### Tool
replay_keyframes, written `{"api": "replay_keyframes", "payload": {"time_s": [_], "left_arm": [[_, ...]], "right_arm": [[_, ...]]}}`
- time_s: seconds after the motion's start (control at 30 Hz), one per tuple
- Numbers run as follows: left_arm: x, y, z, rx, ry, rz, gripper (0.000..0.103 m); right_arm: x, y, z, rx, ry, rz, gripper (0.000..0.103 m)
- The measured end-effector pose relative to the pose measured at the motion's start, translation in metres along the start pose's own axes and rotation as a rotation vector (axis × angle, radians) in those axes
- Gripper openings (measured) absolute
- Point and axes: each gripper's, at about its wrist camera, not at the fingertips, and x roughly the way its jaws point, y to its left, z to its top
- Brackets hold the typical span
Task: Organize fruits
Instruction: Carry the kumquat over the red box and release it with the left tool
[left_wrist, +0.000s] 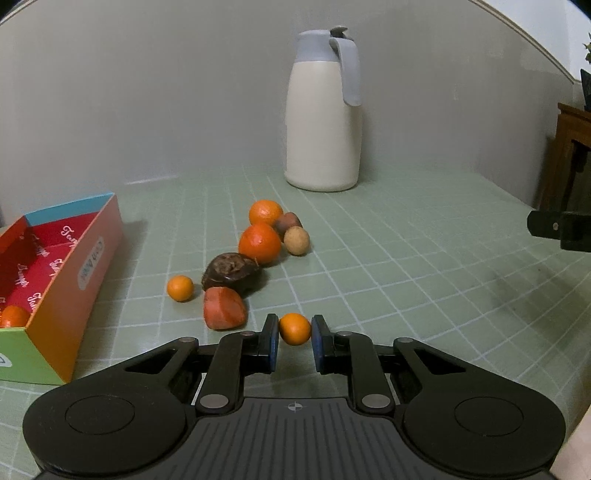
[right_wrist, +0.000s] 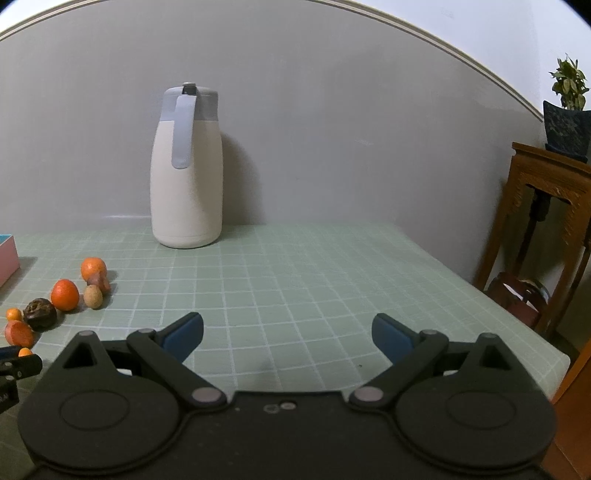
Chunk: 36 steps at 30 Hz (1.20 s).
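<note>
In the left wrist view my left gripper (left_wrist: 294, 328) is shut on a small orange kumquat (left_wrist: 294, 328), its blue pads pressing both sides just above the green mat. Ahead lie a red-orange fruit piece (left_wrist: 224, 313), a dark wrinkled fruit (left_wrist: 231, 274), another small kumquat (left_wrist: 180, 288), two tangerines (left_wrist: 259, 243) (left_wrist: 265, 212), a tan round fruit (left_wrist: 296, 240) and a brownish one (left_wrist: 288, 221). A colourful open box (left_wrist: 79, 273) at the left holds one orange fruit (left_wrist: 14, 316). My right gripper (right_wrist: 288, 336) stands open over bare mat, with the fruit cluster (right_wrist: 64, 294) to its left.
A tall white jug with a grey lid (left_wrist: 323, 110) (right_wrist: 186, 166) stands at the back against the grey wall. A wooden side table (right_wrist: 546, 229) with a potted plant (right_wrist: 567, 118) stands beyond the table's right edge. The right gripper's tip (left_wrist: 559, 227) shows at the right.
</note>
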Motion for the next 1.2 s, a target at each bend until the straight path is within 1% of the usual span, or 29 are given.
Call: {"api": "replay_keyframes", "payload": {"time_s": [0.27, 0.47, 0.73, 0.97, 1.2], "left_arm": [[-0.014, 0.014, 0.003, -0.007, -0.039, 0.012, 0.019], [-0.027, 0.033, 0.007, -0.015, -0.085, 0.053, 0.019], [-0.035, 0.077, 0.013, -0.084, -0.110, 0.126, 0.019], [-0.042, 0.119, 0.014, -0.133, -0.131, 0.196, 0.019], [-0.042, 0.166, 0.012, -0.181, -0.123, 0.270, 0.019]], "right_arm": [[-0.002, 0.016, 0.004, -0.014, -0.005, 0.018, 0.098], [-0.003, 0.034, 0.008, -0.030, -0.010, 0.046, 0.098], [-0.008, 0.068, 0.016, -0.057, -0.026, 0.101, 0.098], [-0.008, 0.109, 0.018, -0.095, -0.025, 0.161, 0.098], [-0.010, 0.144, 0.017, -0.133, -0.032, 0.212, 0.098]]}}
